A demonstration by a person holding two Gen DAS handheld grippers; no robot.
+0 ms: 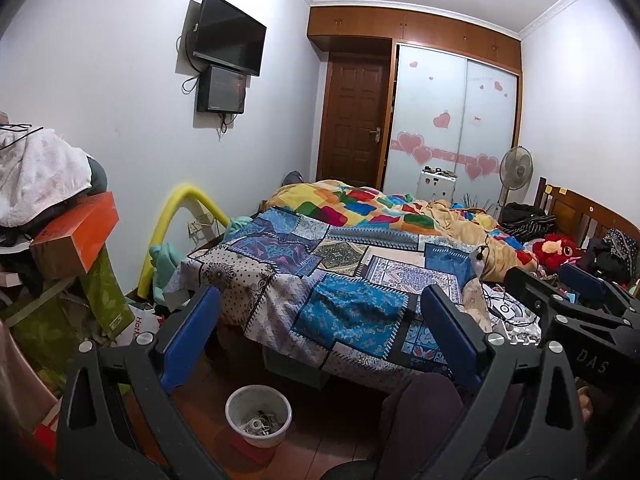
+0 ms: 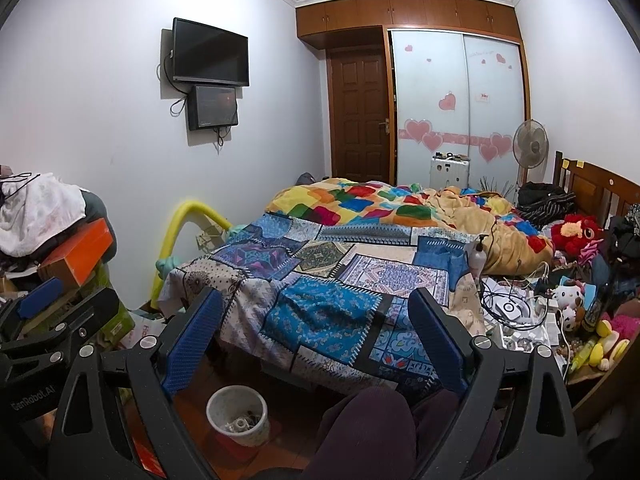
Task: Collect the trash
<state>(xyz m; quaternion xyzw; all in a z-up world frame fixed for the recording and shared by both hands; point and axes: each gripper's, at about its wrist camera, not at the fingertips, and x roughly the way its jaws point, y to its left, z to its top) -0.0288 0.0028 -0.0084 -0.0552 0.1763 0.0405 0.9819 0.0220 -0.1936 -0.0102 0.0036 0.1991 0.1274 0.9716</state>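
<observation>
A white waste bin (image 1: 258, 416) (image 2: 237, 414) stands on the wooden floor at the foot of the bed, with small white and grey scraps in its bottom. My left gripper (image 1: 320, 336) is held above the bin and in front of the bed, open, nothing between its blue pads. My right gripper (image 2: 316, 338) hangs beside it at much the same height, also open and holding nothing. Each shows in the other's view: the right gripper (image 1: 556, 284) at the right edge, the left gripper (image 2: 64, 306) at the left edge.
The bed (image 2: 340, 280) has a patchwork cover and a bright quilt (image 2: 360, 200). Cables, chargers (image 2: 512, 308), a pump bottle (image 2: 478, 256) and plush toys (image 2: 576, 232) crowd its right side. Boxes and clothes (image 1: 60, 232) are piled at the left. A person's knees (image 2: 360, 432) are below.
</observation>
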